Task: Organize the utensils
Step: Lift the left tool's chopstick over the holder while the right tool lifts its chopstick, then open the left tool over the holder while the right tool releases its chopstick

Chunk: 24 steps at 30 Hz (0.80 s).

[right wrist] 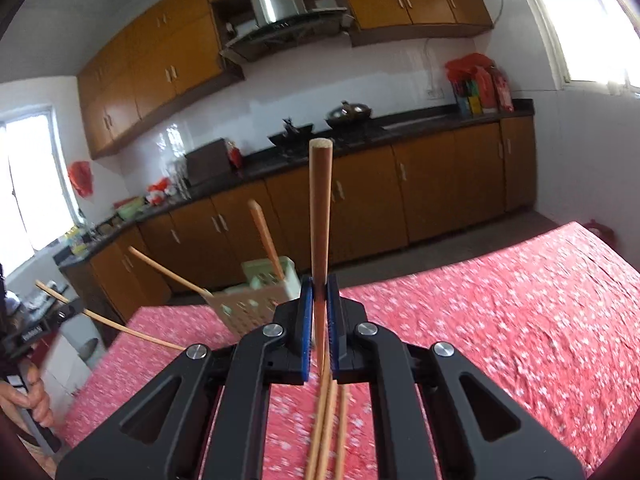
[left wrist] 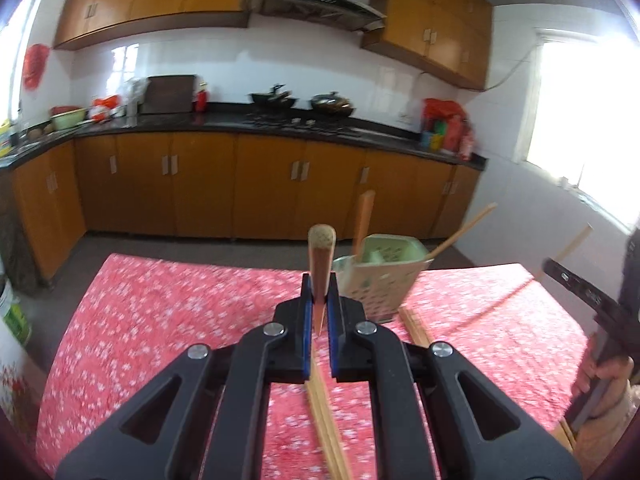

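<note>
My left gripper point(left wrist: 319, 300) is shut on a wooden chopstick point(left wrist: 321, 264) that points up and away, above the red flowered tablecloth point(left wrist: 160, 312). Just right of it stands a pale green perforated utensil holder point(left wrist: 380, 280) with chopsticks sticking out. Loose chopsticks point(left wrist: 324, 420) lie on the cloth under the gripper. My right gripper point(right wrist: 318, 304) is shut on another wooden chopstick point(right wrist: 320, 208), held upright. The holder point(right wrist: 260, 300) is to its left, tilted in view. More loose chopsticks point(right wrist: 328, 420) lie below the right gripper. The right gripper also shows in the left wrist view point(left wrist: 580, 292).
The table's far edge drops to a grey floor with orange kitchen cabinets point(left wrist: 240, 184) and a black counter behind. A white container point(right wrist: 72, 356) stands beside the table. A bright window point(left wrist: 580, 112) is at the right.
</note>
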Each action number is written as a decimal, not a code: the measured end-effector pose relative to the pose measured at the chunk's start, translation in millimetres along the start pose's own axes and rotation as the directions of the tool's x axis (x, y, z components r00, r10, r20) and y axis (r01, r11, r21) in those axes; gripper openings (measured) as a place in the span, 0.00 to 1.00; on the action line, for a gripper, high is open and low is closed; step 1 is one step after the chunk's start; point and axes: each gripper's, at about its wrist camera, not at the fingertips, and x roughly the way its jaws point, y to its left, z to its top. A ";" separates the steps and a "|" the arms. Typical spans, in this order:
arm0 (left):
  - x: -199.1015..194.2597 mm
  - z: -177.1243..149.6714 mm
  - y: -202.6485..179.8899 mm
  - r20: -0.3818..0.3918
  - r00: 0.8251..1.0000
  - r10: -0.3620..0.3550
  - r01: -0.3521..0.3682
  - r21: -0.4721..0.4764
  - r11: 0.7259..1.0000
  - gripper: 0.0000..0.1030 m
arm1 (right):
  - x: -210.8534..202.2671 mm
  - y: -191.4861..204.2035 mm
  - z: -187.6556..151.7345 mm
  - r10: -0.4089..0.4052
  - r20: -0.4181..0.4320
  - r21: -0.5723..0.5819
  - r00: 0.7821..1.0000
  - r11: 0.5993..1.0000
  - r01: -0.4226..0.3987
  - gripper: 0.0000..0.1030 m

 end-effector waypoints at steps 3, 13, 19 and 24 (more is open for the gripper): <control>-8.8 16.2 -14.3 0.029 0.998 -0.053 0.052 0.020 0.998 0.07 | -7.0 16.2 20.6 0.068 0.051 -0.005 0.996 0.998 -0.067 0.07; -7.4 68.7 -48.2 0.235 0.970 -0.054 0.055 -0.001 0.998 0.07 | 19.6 58.8 53.7 0.095 0.161 -0.091 0.982 0.993 -0.081 0.07; 30.9 73.8 -50.8 0.234 0.972 -0.013 0.020 -0.028 0.999 0.07 | 55.6 63.5 48.0 0.060 0.104 -0.100 0.993 0.994 -0.050 0.07; 76.1 62.7 -51.4 0.173 0.985 -0.010 0.014 -0.023 1.000 0.07 | 84.1 61.9 36.2 0.027 0.023 -0.117 0.999 0.993 -0.024 0.07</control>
